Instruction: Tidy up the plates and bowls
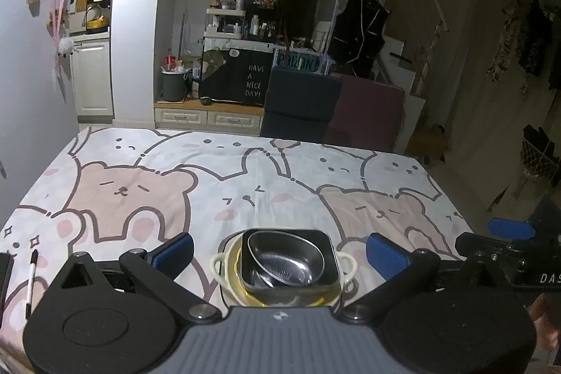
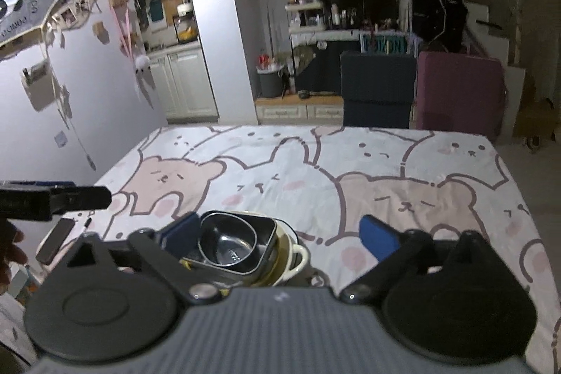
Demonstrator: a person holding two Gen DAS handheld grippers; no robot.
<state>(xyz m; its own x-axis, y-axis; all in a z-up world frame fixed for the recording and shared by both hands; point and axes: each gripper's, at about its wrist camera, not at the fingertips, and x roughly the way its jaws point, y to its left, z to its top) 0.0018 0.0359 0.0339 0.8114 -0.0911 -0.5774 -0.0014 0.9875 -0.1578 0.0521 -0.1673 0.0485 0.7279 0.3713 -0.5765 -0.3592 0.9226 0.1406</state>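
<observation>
A stack of dishes sits near the table's front edge: a cream two-handled bowl (image 1: 224,260) at the bottom, a black square dish (image 1: 322,242) in it, and a small dark oval bowl (image 1: 285,256) tilted on top. My left gripper (image 1: 278,253) is open and empty, its blue pads either side of the stack, not touching. In the right wrist view the same stack (image 2: 242,242) lies at the left. My right gripper (image 2: 280,237) is open and empty, its left finger (image 2: 180,230) close beside the black dish. The right gripper also shows at the right of the left wrist view (image 1: 508,239).
The table wears a bear-and-rabbit cloth (image 1: 245,184). A pen (image 1: 31,276) and a dark phone (image 2: 56,239) lie at the front left. A dark chair (image 1: 301,102) and a maroon one (image 1: 368,109) stand at the far edge. A wall is on the left.
</observation>
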